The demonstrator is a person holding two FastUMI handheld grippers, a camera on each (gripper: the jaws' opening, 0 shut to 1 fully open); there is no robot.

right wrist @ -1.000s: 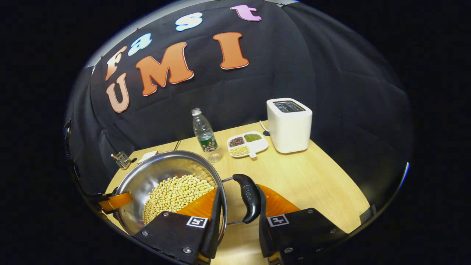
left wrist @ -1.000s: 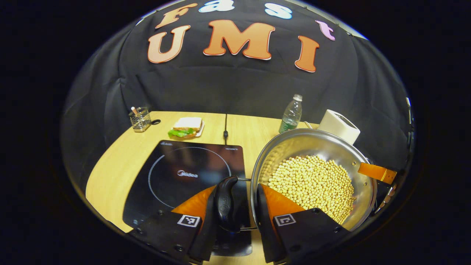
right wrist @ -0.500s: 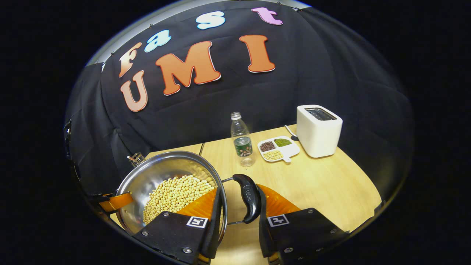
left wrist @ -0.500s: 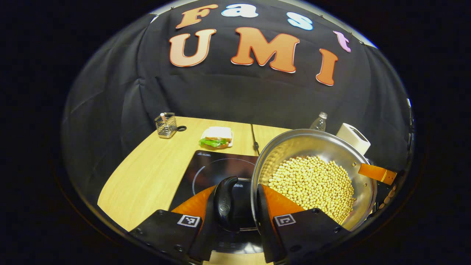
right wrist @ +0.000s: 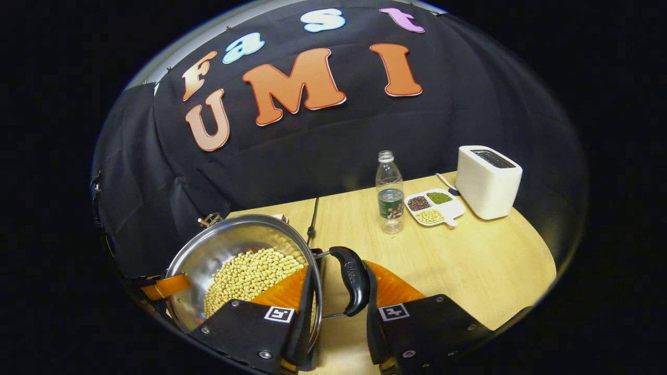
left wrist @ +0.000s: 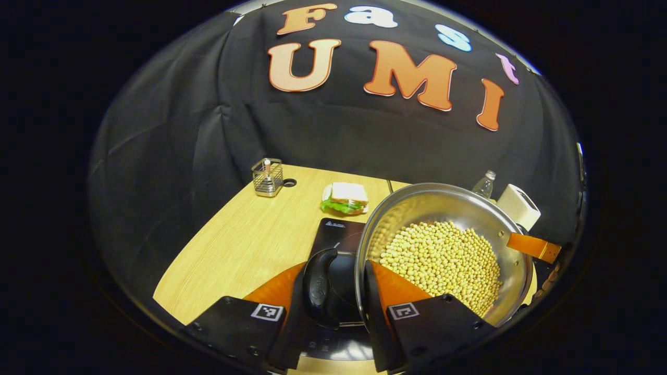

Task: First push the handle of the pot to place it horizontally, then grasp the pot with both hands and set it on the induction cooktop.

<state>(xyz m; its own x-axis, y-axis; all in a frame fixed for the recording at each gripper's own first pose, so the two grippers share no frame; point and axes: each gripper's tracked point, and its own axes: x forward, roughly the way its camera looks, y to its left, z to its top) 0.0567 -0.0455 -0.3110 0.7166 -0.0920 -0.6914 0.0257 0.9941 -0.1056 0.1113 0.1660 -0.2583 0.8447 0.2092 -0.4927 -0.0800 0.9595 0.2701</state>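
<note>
A black cloth wall [right wrist: 323, 151] hangs in soft folds behind the scene and wraps around both sides of the booth. In front of it stands a light wood-grain desk [right wrist: 469, 260] with a rounded outline in the fisheye views; a seam runs down its top from the back edge. In the left gripper view the desk [left wrist: 245, 245] reaches back to the cloth [left wrist: 172, 156]. Light falls evenly from above, with a pale strip of brightness showing along the upper edge of the cloth.

Bean-filled steel pot [left wrist: 443, 250] above black cooktop [left wrist: 336, 234]
</note>
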